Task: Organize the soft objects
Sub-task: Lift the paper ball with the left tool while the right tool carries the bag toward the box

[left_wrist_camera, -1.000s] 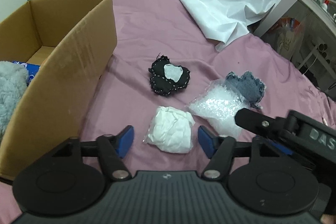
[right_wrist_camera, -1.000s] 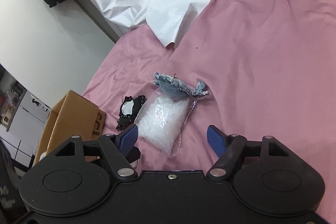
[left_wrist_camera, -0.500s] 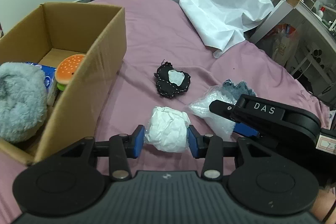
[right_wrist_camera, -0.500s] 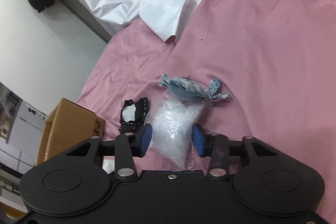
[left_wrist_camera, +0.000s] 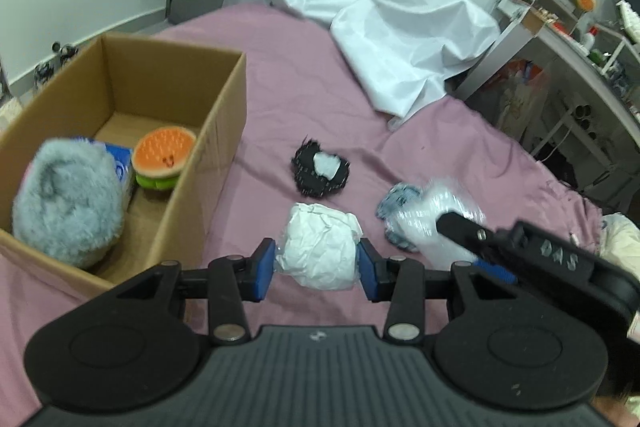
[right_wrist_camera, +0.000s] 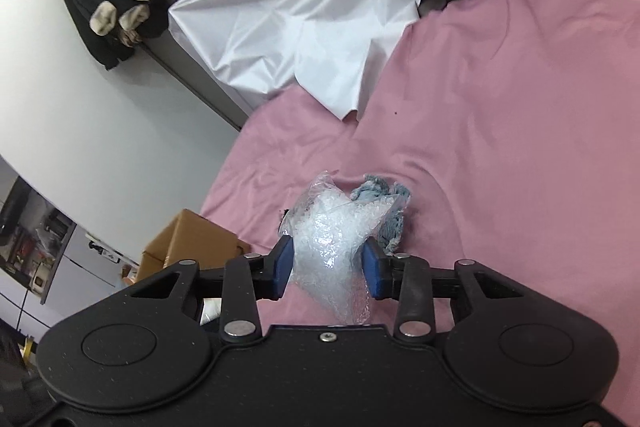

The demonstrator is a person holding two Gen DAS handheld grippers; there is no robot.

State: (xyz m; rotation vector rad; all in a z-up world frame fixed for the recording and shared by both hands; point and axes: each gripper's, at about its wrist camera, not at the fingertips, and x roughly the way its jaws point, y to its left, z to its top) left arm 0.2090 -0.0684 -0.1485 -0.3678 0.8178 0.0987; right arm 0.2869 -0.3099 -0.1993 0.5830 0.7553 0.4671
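Clear bag motion-blurred; denim piece partly hidden

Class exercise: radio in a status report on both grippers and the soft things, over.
Left gripper shut on white paper wad. Right gripper closing on clear plastic bag, fingers already pressing it. Cardboard box open, nothing blocking it. Black pouch still on bed.

Pink bedsheet, white wad, brown box, orange-topped burger toy
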